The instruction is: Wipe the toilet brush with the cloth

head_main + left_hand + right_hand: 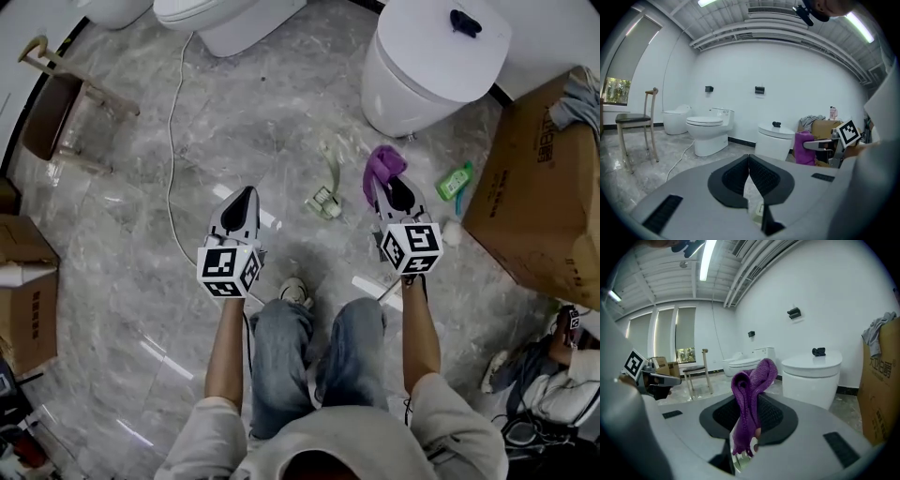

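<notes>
Right gripper (394, 190) is pinched on a purple cloth (382, 165), which stands folded above the jaws. Left gripper (245, 194) is pressed together, with nothing held. A pale green long-handled object (325, 192), taken to be the toilet brush, lies untouched on the marble floor (122, 253), just ahead of and between both grippers. The handle is best steadied by the left gripper before the cloth is drawn along it. A toilet (427, 66), green bottle (457, 178), cardboard box (534, 206) and white cable (172, 150) lie nearby; none is judged to block the reach.
</notes>
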`<state>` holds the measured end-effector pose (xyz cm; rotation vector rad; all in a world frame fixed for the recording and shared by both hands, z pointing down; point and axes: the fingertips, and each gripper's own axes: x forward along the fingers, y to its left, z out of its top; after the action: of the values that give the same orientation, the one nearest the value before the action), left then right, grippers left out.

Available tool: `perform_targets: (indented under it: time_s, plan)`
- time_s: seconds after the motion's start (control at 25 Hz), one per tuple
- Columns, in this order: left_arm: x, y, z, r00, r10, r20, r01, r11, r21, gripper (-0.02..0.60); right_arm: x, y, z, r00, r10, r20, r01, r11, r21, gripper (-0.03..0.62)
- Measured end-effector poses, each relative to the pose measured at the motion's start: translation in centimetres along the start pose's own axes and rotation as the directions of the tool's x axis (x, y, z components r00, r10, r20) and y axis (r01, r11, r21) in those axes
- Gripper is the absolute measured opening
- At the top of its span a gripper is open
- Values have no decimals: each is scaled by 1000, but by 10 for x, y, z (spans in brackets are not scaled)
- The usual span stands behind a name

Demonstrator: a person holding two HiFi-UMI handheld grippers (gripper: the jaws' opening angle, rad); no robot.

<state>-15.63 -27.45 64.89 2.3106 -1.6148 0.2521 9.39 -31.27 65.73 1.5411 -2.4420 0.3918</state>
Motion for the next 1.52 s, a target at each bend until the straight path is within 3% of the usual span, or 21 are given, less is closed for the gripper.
perform_targets:
  time_s: [0.36,0.88,1.24,1.52]
  plan:
    - [-50,-19,122,1000,15,-21,-16,997,-70,20,-50,19,133,999,-15,-47,15,1000,-8,107]
    - [-135,-56,289,998,45,-53,-48,997,-67,20,-149,30,314,998,-52,-34,52,999,-11,109]
    - [-193,-97,366,999,44,-23,-45,999,-22,20,-229,30,382,997,-77,33,77,997,0,107]
    - [-225,-134,413,998,38,40,-39,999,23,20,-293,26,402,993,-99,69,99,995,-9,107]
